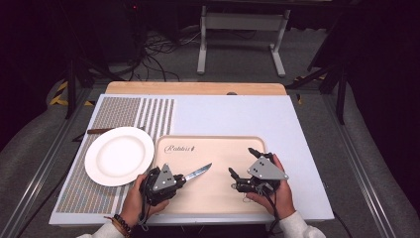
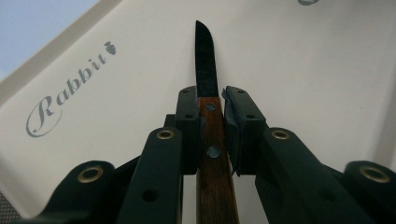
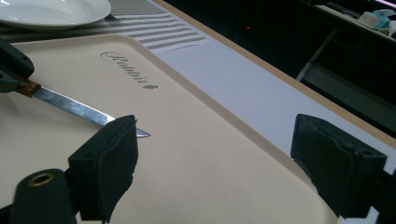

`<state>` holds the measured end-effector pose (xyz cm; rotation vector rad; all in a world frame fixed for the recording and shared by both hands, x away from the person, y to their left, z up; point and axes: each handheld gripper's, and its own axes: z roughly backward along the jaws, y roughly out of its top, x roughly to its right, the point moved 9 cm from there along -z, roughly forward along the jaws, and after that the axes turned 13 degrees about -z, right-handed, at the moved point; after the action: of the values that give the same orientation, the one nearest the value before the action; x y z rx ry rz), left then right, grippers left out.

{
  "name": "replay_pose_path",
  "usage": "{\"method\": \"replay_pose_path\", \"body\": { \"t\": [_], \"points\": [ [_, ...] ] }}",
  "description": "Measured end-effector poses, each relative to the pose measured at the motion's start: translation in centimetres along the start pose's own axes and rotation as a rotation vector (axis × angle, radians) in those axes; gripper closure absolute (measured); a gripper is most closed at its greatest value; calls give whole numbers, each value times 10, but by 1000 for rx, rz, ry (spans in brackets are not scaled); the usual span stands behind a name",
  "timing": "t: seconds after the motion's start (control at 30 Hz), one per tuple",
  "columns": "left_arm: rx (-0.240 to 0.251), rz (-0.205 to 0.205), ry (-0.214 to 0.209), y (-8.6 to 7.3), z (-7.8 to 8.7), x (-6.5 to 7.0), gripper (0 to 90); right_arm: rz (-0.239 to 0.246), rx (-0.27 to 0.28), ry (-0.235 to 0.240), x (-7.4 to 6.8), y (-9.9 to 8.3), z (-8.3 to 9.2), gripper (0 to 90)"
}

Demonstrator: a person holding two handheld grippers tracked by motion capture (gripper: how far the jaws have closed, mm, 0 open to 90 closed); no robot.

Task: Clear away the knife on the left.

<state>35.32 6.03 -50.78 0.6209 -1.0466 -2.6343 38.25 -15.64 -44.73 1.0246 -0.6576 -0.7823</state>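
A person sits at the near side of a table (image 1: 297,129) and holds a gripper in each hand. A cream tray (image 1: 233,148) lies on the table in front of them, with the word "Rabbit" printed near its far left corner.

The left gripper (image 1: 171,181) is over the near left part of the tray. Its two black jaws are closed tight on a knife (image 1: 197,172). In the left gripper view the jaws squeeze the brown wooden handle (image 2: 212,154) from both sides, just behind the blade (image 2: 205,60). The blade sticks out past the jaws and points far and to the right, over the middle of the tray. I cannot tell if the blade tip touches the tray.

The right gripper (image 1: 241,163) is over the near right part of the tray. Its jaws are spread wide with nothing between them. In the right gripper view the knife tip (image 3: 140,133) shows just beside its left jaw.

A white plate (image 1: 119,155) sits to the left of the tray, on a striped mat (image 1: 124,111). The plate is just beside the tray's left edge.
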Motion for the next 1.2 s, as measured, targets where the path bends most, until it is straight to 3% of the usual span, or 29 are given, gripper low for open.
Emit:
{"method": "replay_pose_path", "body": {
  "t": [0.5,0.6,0.73,0.93,0.97,1.07,1.2],
  "points": [
    [-7,-2,0,-1,-1,0,740,0,-1,-4,1,0,0,159],
    [5,2,-2,1,2,-6,775,-1,0,-4,1,0,0,159],
    [9,-20,-16,1,5,-13,900,-2,0,-5,2,0,1,159],
    [18,-40,-88,0,7,-21,900,-2,-2,-4,1,-1,0,159],
    [17,-77,-134,3,7,-18,900,-1,-3,-4,1,-1,0,159],
    [3,-111,-146,6,4,-15,900,-1,-4,-2,1,-1,-1,159],
    [-26,-183,-207,14,-7,-1,900,-6,-6,-1,0,-2,0,160]
  ]
}}
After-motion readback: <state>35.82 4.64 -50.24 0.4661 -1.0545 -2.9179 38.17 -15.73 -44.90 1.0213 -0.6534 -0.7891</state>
